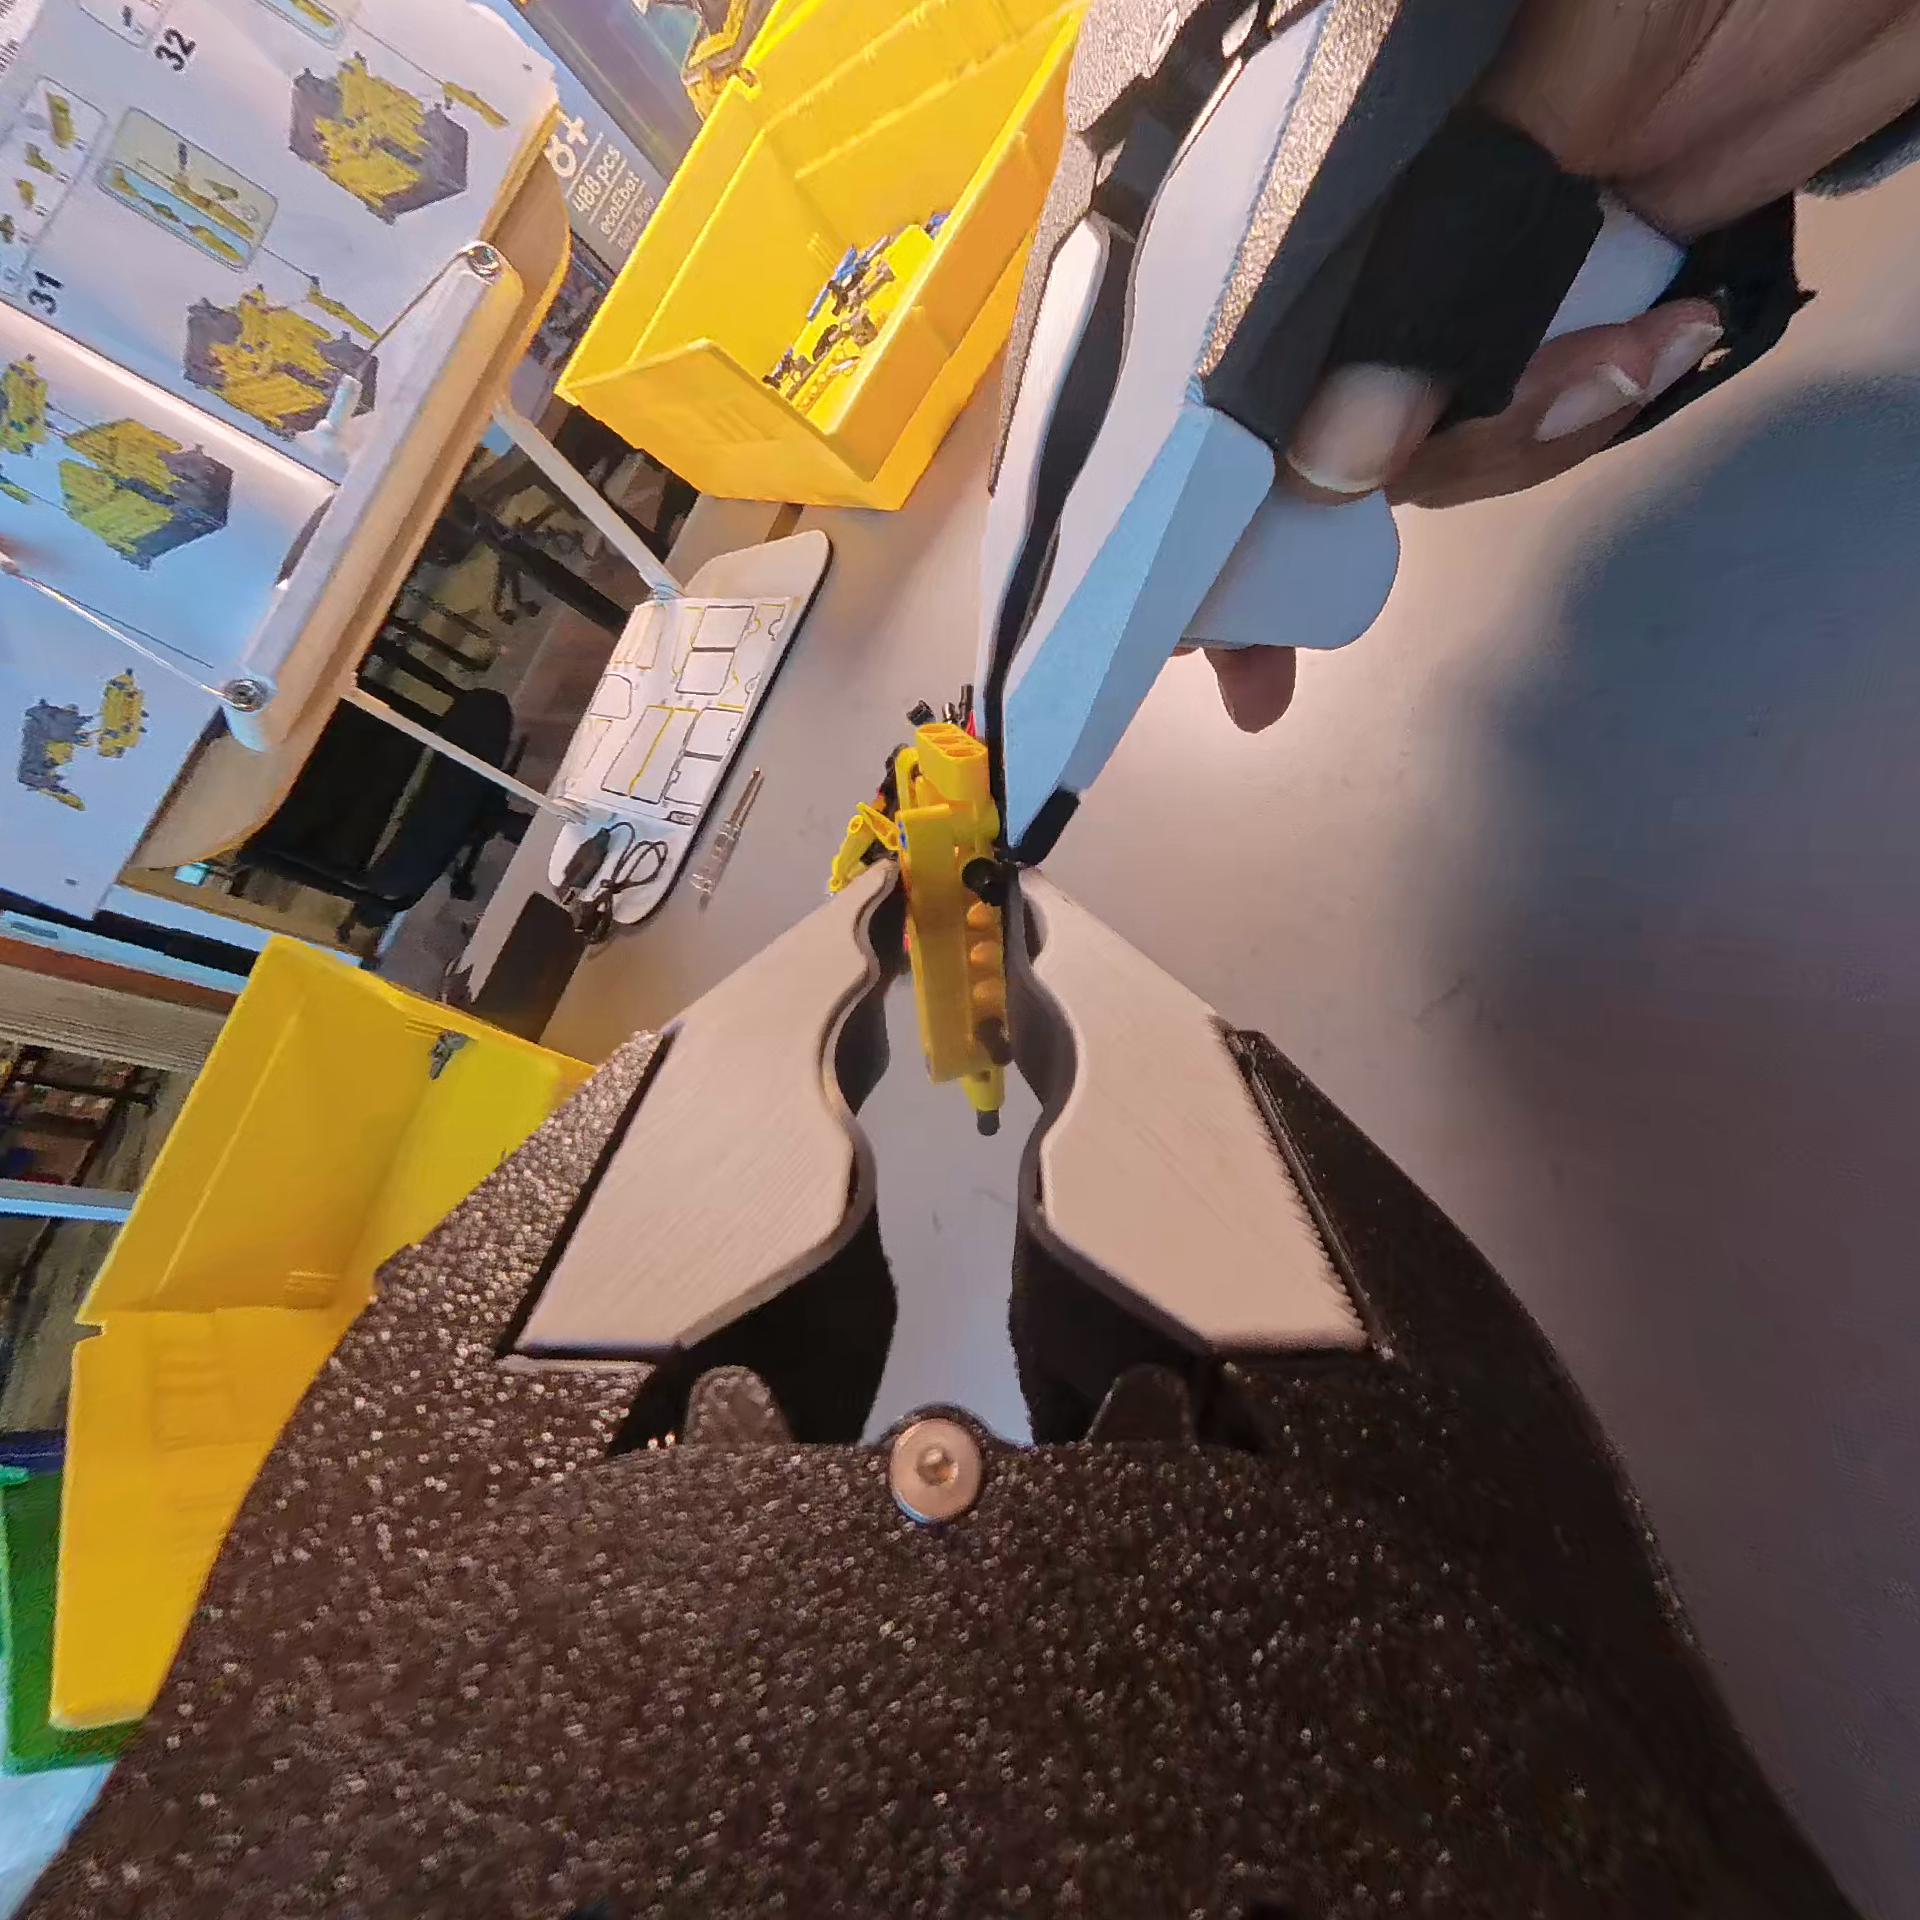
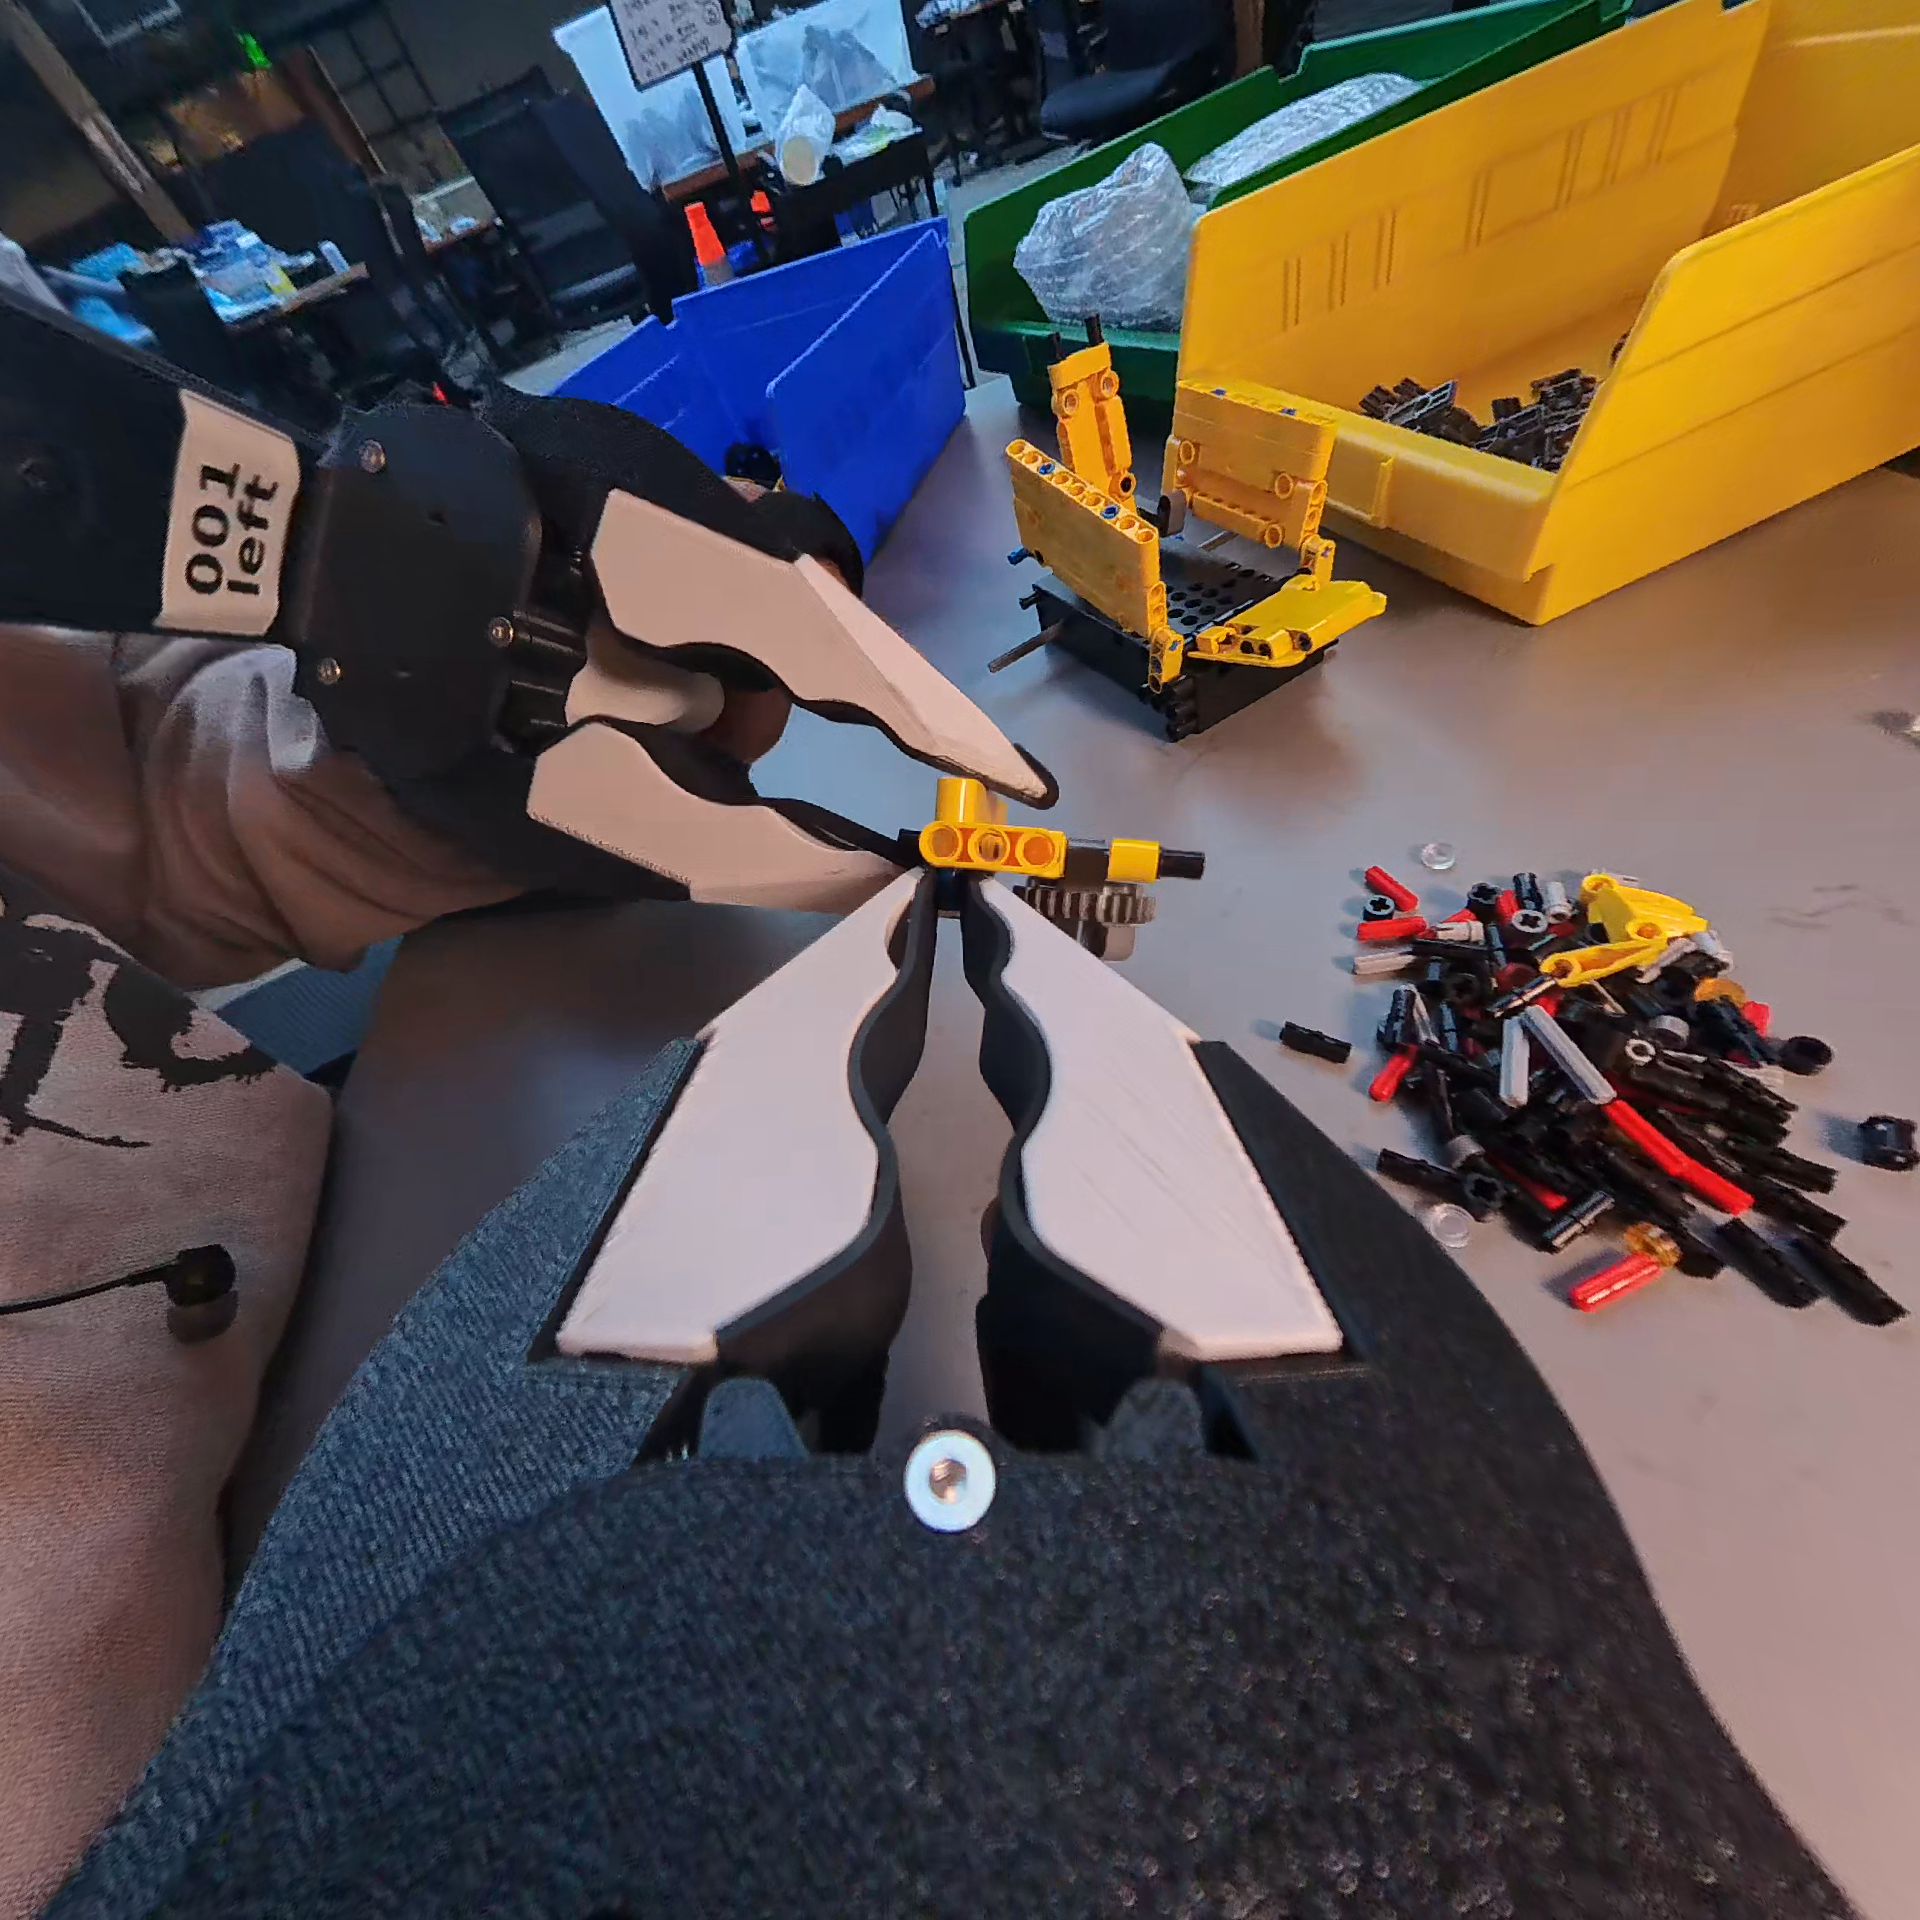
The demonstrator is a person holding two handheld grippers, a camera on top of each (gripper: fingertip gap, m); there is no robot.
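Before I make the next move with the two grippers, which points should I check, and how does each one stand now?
1. Left gripper grips the yellow assembly: ok, the jaws are closed on it.
2. Right gripper holds the black pin: ok, the jaws are shut on it at the assembly's side.
3. Pin fully seated in its hole: cannot tell, the tips hide it.
4. Grey gear fixed to the assembly or loose: cannot tell.
5. Pile of loose parts apart from both grippers: ok, it lies off to the right.
6. Partly built model out of the way: ok, it stands farther back by the yellow bin.
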